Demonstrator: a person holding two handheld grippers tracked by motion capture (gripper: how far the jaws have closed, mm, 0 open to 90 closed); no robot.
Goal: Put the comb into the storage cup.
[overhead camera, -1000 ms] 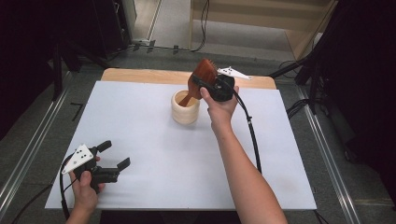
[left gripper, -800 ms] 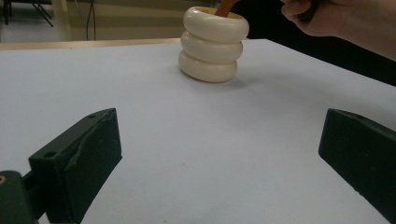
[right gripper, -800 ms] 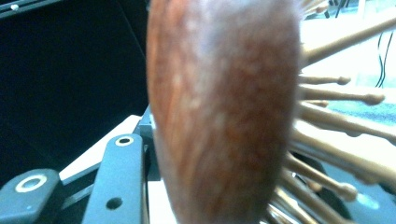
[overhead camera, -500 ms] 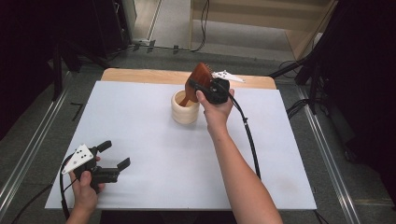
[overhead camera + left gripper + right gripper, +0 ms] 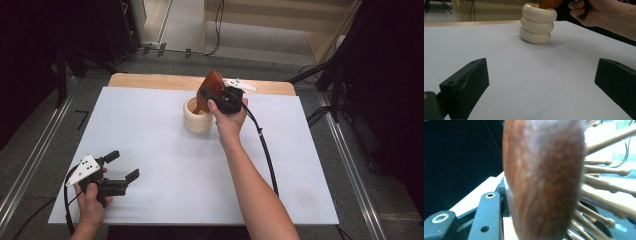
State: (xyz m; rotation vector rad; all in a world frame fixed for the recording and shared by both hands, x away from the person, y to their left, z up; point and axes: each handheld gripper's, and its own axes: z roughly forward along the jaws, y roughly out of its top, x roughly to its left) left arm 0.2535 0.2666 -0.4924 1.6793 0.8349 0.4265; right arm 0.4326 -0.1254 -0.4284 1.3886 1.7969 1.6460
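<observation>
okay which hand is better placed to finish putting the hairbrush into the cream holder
The right. The right gripper already clamps the wooden hairbrush, its handle end dipping into the cream holder. The left gripper rests open at the near left edge of the table, far from the holder.

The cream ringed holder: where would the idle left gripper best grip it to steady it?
Grip the cream ringed holder across its lower rings, coming level from the near side. It stands upright, the grooves seat jaws, and the wooden hairbrush in the right gripper occupies the top. The left gripper stands open.
</observation>
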